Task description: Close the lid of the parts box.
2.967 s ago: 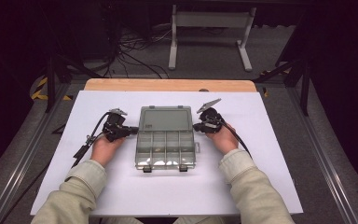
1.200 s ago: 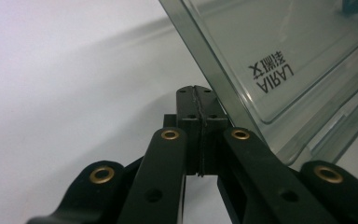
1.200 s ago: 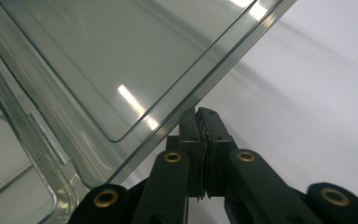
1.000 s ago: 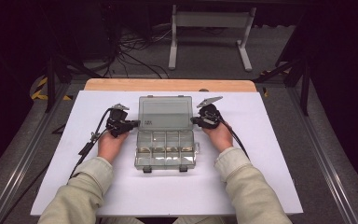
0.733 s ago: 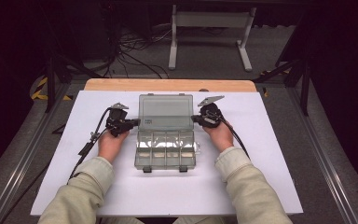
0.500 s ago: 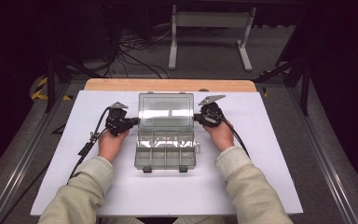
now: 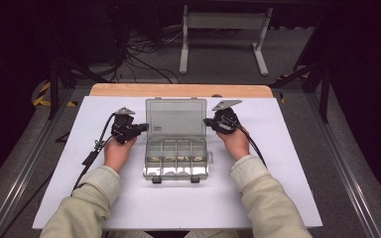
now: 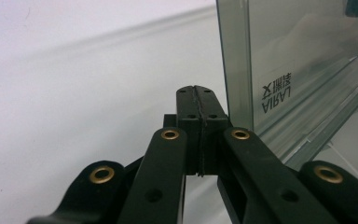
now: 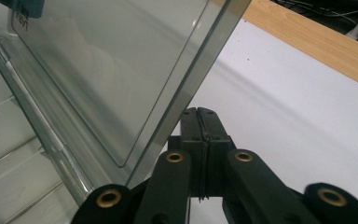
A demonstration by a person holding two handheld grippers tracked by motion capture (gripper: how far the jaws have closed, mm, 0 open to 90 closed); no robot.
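A clear plastic compartment box (image 7: 176, 166) lies mid-table with its lid (image 7: 176, 118) swung up and leaning back. Small pale pieces lie in its middle row of compartments. My left gripper (image 7: 143, 128) is shut with nothing between its jaws, its tip at the lid's left edge. My right gripper (image 7: 207, 122) is likewise shut and empty at the lid's right edge. In the left gripper view the closed left gripper (image 8: 196, 93) sits just beside the lid (image 8: 303, 60). In the right gripper view the right gripper (image 9: 198, 114) lies under the tilted lid's (image 9: 107, 70) side edge.
The white table top (image 7: 178, 208) has a wooden strip (image 7: 178, 90) along its far edge. Behind it stand a white frame (image 7: 223, 29) and loose cables (image 7: 144, 54) on the floor. Each gripper trails a black cable (image 7: 92, 156) toward the person.
Since the earliest frame the lid has swung up and back, and both grippers have moved slightly farther away with it. Over the last second almost nothing has shifted.
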